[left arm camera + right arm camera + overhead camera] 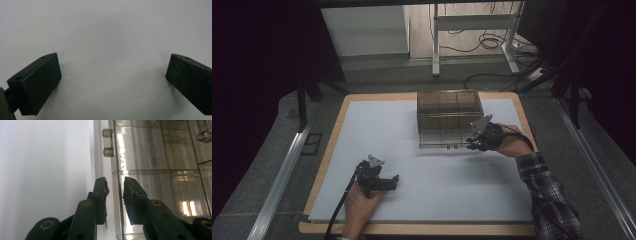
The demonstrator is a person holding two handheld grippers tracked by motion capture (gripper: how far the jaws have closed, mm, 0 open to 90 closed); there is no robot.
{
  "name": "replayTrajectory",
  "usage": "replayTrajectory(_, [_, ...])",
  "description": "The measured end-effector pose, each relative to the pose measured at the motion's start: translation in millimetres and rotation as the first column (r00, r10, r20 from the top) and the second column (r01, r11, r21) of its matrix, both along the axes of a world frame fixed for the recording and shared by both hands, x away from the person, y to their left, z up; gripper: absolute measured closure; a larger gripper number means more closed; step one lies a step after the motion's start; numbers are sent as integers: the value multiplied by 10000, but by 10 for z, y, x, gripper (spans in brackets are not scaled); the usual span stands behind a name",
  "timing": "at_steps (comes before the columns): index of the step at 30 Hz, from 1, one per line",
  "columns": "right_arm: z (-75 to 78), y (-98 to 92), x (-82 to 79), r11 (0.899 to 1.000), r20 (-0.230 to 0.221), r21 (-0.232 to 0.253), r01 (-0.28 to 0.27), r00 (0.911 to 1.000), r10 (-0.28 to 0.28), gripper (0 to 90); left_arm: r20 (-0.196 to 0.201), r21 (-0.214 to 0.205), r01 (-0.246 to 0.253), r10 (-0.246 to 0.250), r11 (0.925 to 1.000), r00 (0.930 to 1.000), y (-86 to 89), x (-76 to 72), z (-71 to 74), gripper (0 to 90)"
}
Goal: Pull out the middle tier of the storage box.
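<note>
From up high we saw one clear box (449, 119) sitting toward the far right of the white bench (377, 130), with the right tongs (475, 144) at its near right corner. Their own camera showed what the high view couldn't: the jaws were a narrow gap apart with the box's thin edge between them, pads not quite pressing. The left tongs (393, 181) rested wide open on bare bench, two pads (37, 85) visible.
</note>
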State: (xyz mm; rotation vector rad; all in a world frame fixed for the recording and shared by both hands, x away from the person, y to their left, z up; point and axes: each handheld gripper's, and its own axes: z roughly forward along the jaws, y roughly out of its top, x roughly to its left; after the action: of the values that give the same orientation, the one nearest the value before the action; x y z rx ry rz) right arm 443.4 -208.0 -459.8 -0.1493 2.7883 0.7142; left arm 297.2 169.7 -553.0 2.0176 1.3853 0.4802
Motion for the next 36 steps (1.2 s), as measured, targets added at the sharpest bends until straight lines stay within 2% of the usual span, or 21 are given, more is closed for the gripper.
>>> replayTrajectory(9, [33,-23,-108,9985,151,426,341,9993,-348,682,1,0,-1,1,10000,10000,0,0,0,0])
replayTrajectory(17, [32,-51,-211,9943,210,756,747,9969,-765,606,-3,-2,-1,1,10000,10000,0,0,0,0])
replayTrajectory(25, [75,-122,-337,9782,96,1460,1478,9885,-1508,457,-5,4,0,0,10000,10000,0,0,0,0])
replayTrajectory(36, [52,-188,-500,9579,-152,1751,2277,9734,-2286,335,6,25,21,-21,10000,10000,2,1,1,0])
